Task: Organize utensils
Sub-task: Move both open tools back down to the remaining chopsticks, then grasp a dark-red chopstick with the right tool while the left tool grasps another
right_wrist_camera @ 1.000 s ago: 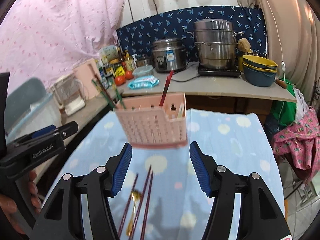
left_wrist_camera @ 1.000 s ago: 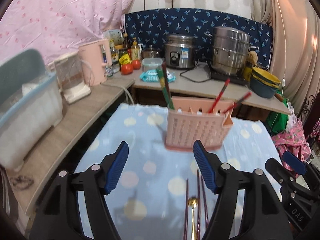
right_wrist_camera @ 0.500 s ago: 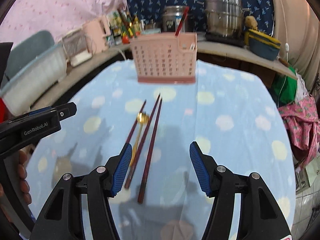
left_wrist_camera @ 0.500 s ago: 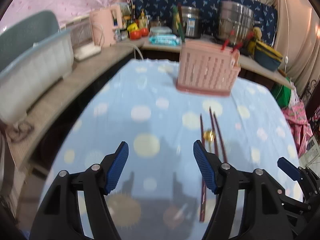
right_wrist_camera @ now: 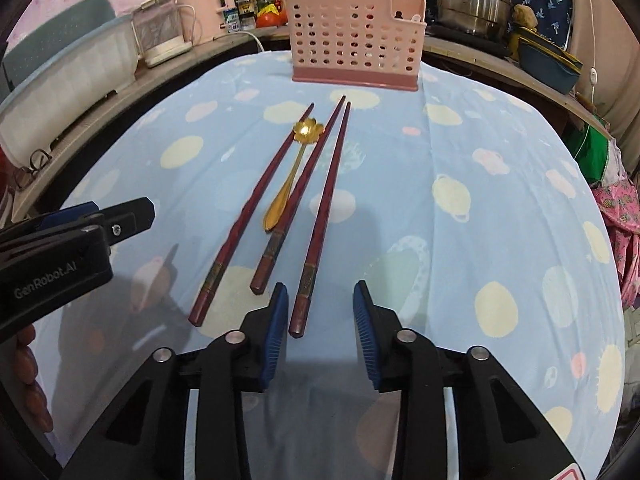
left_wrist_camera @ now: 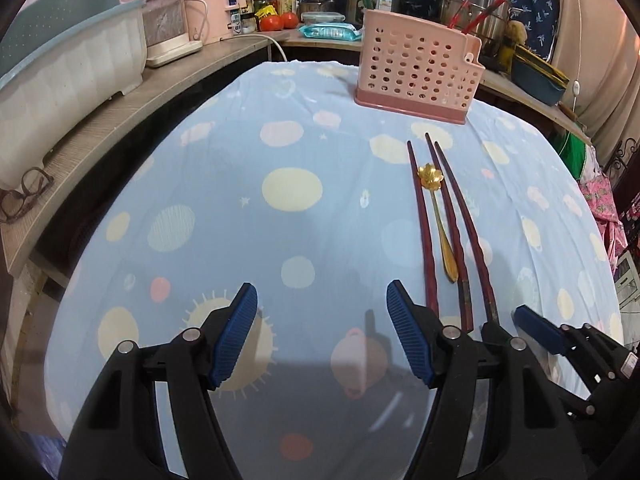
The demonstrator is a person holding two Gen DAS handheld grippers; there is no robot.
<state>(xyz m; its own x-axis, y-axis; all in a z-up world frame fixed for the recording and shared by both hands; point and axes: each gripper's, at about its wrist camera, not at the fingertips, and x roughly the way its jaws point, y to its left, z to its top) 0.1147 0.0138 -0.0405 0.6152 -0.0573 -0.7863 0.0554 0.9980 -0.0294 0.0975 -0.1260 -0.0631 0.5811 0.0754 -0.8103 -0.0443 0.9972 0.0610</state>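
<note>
A surface draped in a pale blue spotted cloth (right_wrist_camera: 460, 152) carries three dark red wooden chopsticks (right_wrist_camera: 320, 216) and a gold flower-bowled spoon (right_wrist_camera: 294, 164), near a pink perforated plastic utensil basket (right_wrist_camera: 354, 44). Grey wooden counters (left_wrist_camera: 120, 116) crowded with cookware ring it. The left tongs (left_wrist_camera: 322, 334) stand spread, empty; the right tongs (right_wrist_camera: 320, 334) are closing, not touching the nearest chopstick's end.

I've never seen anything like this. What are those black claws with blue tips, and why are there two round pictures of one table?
The claws are hand-held grippers; a person holds one in each hand. Each carries a wide-angle camera looking along its fingers, hence two round pictures. The left gripper is open over bare tablecloth. The right gripper is closing its jaws around the thick end of the nearest chopstick, not yet squeezing it. Also on the cloth: two more chopsticks and a gold spoon. Behind stands a pink basket. Nothing is held yet.
</note>
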